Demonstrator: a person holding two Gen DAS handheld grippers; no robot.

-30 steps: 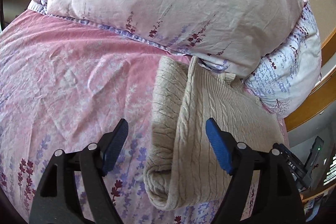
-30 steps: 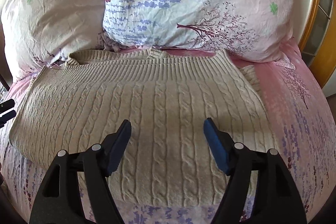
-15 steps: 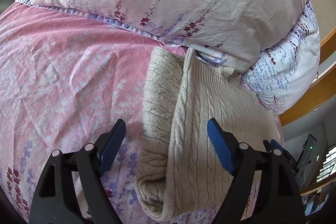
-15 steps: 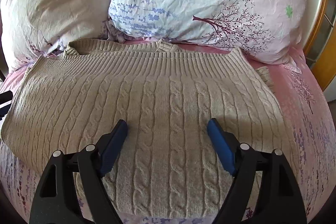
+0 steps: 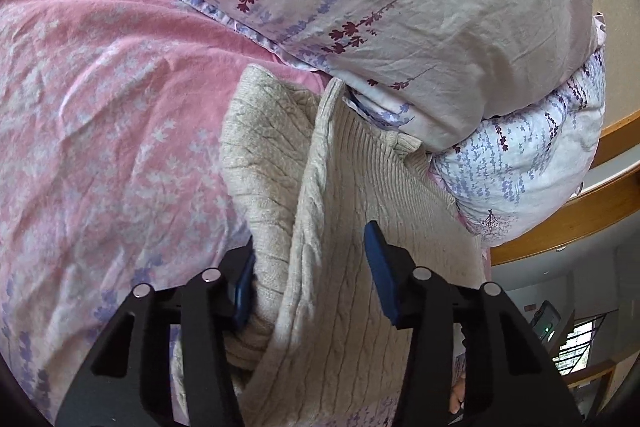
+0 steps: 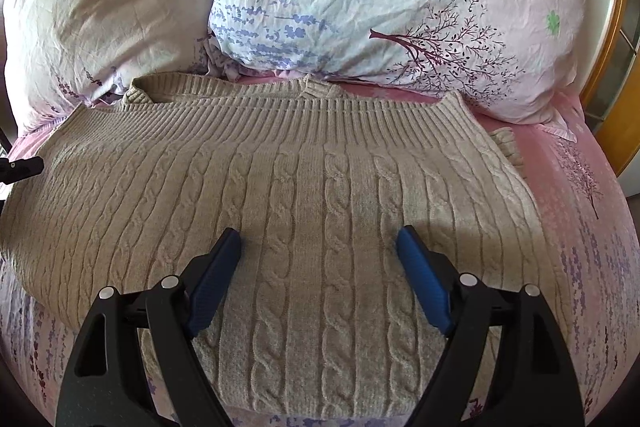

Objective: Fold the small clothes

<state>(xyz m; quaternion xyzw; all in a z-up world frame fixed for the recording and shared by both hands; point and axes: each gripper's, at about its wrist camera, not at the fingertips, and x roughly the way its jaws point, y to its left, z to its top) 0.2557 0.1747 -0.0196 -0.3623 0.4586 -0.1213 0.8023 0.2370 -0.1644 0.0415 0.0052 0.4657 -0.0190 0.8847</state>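
Note:
A beige cable-knit sweater (image 6: 312,195) lies folded on the pink bed sheet (image 5: 100,107), its ribbed hem toward the pillows. In the left wrist view the sweater's (image 5: 320,227) folded left edge runs between the blue pads of my left gripper (image 5: 308,267), which is open around that edge; the left pad is partly hidden by the knit. My right gripper (image 6: 320,259) is open and hovers just over the middle of the sweater, holding nothing.
Two floral pillows (image 6: 380,7) lean at the head of the bed, touching the sweater's far edge. A wooden bed frame (image 5: 580,219) runs along the right side. The left gripper's tip shows at the left edge of the right wrist view (image 6: 20,167).
My left gripper has moved forward and right so the sweater's folded edge now sits between its pads. My right gripper has moved forward and lower over the sweater.

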